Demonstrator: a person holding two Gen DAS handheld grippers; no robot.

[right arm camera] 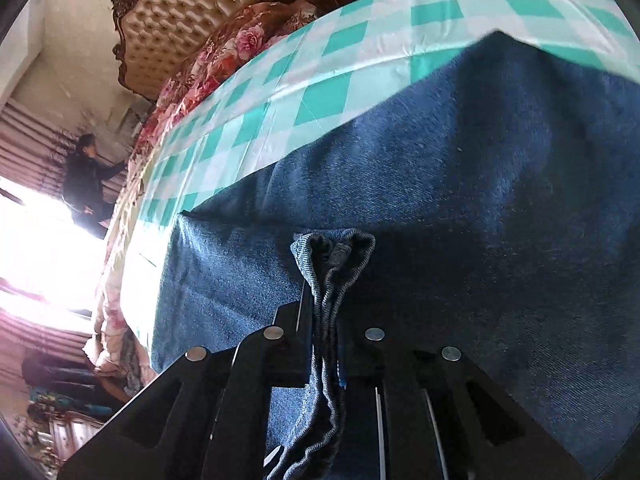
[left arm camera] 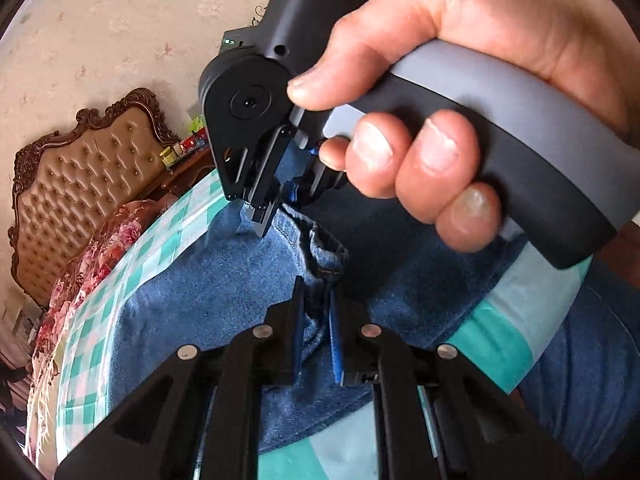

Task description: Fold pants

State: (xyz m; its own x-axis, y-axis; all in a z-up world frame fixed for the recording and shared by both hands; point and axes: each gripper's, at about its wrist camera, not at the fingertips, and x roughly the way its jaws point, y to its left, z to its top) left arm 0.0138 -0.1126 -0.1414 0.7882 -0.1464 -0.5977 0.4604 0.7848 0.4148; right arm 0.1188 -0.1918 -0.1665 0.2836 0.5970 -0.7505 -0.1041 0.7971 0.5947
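Note:
Blue denim pants (left arm camera: 208,288) lie on a bed with a teal and white checked sheet (left arm camera: 100,320). My left gripper (left arm camera: 318,300) is shut on a bunched hem of the pants (left arm camera: 324,256). My right gripper (left arm camera: 266,216), held in a hand, shows just ahead in the left wrist view, pinching the same denim edge. In the right wrist view my right gripper (right arm camera: 322,304) is shut on a bunched fold of the pants (right arm camera: 332,252), with the wide denim (right arm camera: 480,200) spread beyond it.
A tufted tan headboard (left arm camera: 80,184) with a dark carved frame stands at the bed's head. A floral quilt (left arm camera: 100,256) lies along the sheet's far side. A person (right arm camera: 86,176) stands by a bright window. The checked sheet (right arm camera: 280,92) stretches beyond the pants.

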